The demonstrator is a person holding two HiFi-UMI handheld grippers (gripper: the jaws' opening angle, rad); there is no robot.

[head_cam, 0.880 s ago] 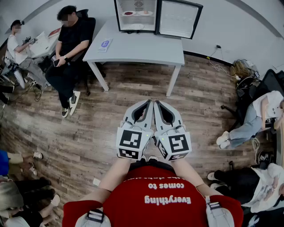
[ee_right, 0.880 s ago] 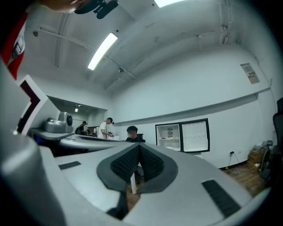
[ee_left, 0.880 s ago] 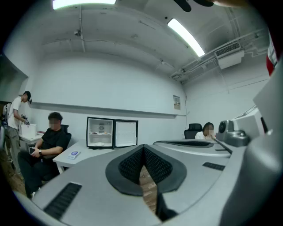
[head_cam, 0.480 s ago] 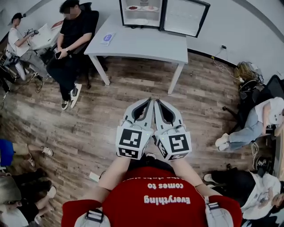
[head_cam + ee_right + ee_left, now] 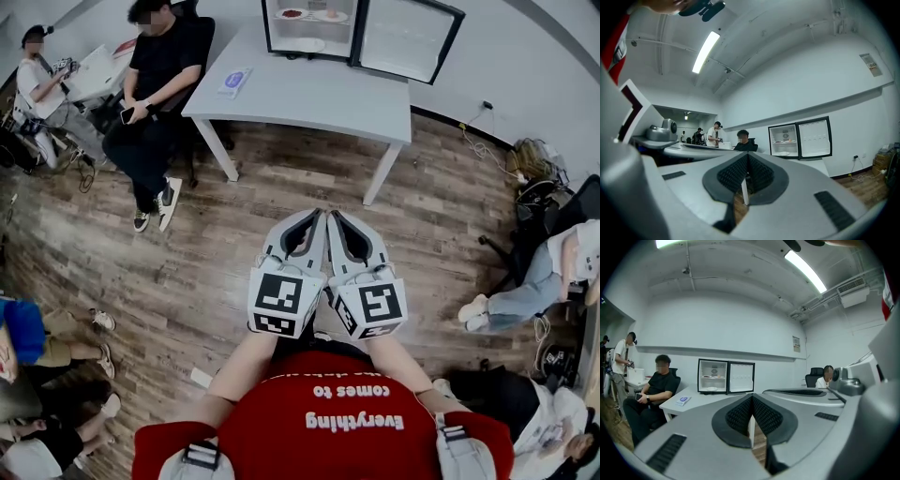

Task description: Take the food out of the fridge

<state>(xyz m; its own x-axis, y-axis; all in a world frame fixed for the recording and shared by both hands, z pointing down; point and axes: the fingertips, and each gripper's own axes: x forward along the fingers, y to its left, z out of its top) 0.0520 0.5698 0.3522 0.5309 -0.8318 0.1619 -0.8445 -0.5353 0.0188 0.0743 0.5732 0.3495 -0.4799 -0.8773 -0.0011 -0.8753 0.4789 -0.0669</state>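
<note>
Shirt: my red top [image 5: 281, 436], white lettering across the chest.
Straps: grey shoulder straps [image 5: 200, 459] with black buckles.
Grippers: my left gripper [image 5: 316, 216] and right gripper [image 5: 332, 217] are pale grey, with black-and-white marker cubes [image 5: 281, 300].

Fridge [image 5: 323, 33], 12 o'clock in head view: top cut off by frame edge. Food [image 5: 292, 14] on its shelves shows as pale plates with a reddish item, too small to identify, also in both gripper views. Card [image 5: 234, 82] on worktop [image 5: 309, 98]: print unreadable. Seated person [image 5: 530, 281], 3 o'clock: partly cut off by edge. Legs [image 5: 66, 330], 8 o'clock: bodies out of frame.
</note>
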